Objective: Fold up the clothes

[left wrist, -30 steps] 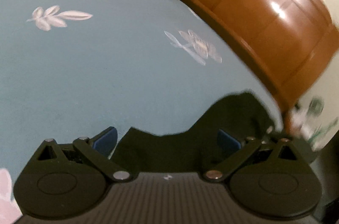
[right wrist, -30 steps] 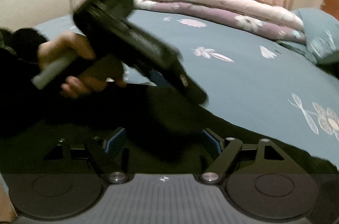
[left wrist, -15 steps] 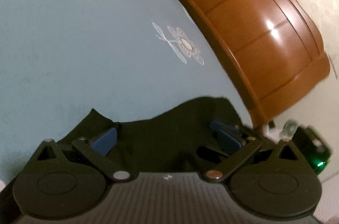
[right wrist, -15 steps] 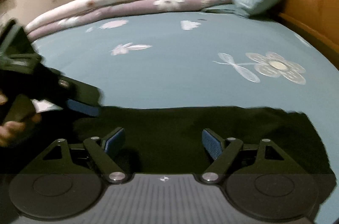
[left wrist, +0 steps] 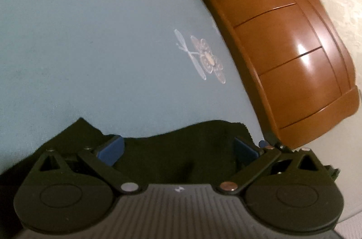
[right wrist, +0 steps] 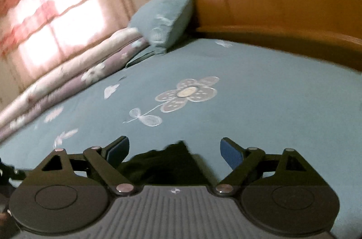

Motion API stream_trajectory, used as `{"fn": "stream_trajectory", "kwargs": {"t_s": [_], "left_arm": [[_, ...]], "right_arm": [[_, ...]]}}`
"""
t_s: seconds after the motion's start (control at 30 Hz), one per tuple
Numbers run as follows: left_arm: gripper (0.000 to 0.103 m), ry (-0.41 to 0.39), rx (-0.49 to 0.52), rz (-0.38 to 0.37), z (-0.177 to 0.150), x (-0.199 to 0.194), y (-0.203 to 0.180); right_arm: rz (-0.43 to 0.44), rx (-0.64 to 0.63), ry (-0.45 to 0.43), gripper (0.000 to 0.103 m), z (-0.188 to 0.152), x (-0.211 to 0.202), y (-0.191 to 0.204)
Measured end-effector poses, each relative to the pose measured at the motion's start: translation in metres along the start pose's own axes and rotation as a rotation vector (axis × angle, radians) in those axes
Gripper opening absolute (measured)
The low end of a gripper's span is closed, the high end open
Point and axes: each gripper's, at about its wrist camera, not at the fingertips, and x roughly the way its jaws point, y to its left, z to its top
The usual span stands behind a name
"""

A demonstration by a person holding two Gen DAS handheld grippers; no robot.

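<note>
Black garment [left wrist: 181,148] lies between both tongs' spread blue pads [right wrist: 230,151].

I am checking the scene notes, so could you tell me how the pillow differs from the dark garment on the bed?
The pillow is teal with a pale print; the garment is plain and near black. The pillow stands propped by the headboard at the bed's far end; the garment lies low on the sheet, under both grippers. Both are soft fabric on the same bed.
</note>
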Motion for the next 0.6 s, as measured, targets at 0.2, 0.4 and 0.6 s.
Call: {"fn": "stream_trajectory", "kwargs": {"t_s": [0.2, 0.4, 0.6], "left_arm": [[0.102, -0.012, 0.048, 0.102, -0.028, -0.034, -0.030], [0.102, -0.081, 0.112, 0.336, -0.075, -0.067, -0.057], [0.102, -0.143, 0.092, 0.428, -0.116, -0.088, -0.062]], "right_arm": [[0.016, 0.327, 0.071, 0.091, -0.003, 0.001, -0.055], [0.029, 0.562, 0.096, 0.091, -0.018, -0.020, -0.074], [0.062, 0.579, 0.145, 0.091, -0.041, -0.032, -0.062]]}}
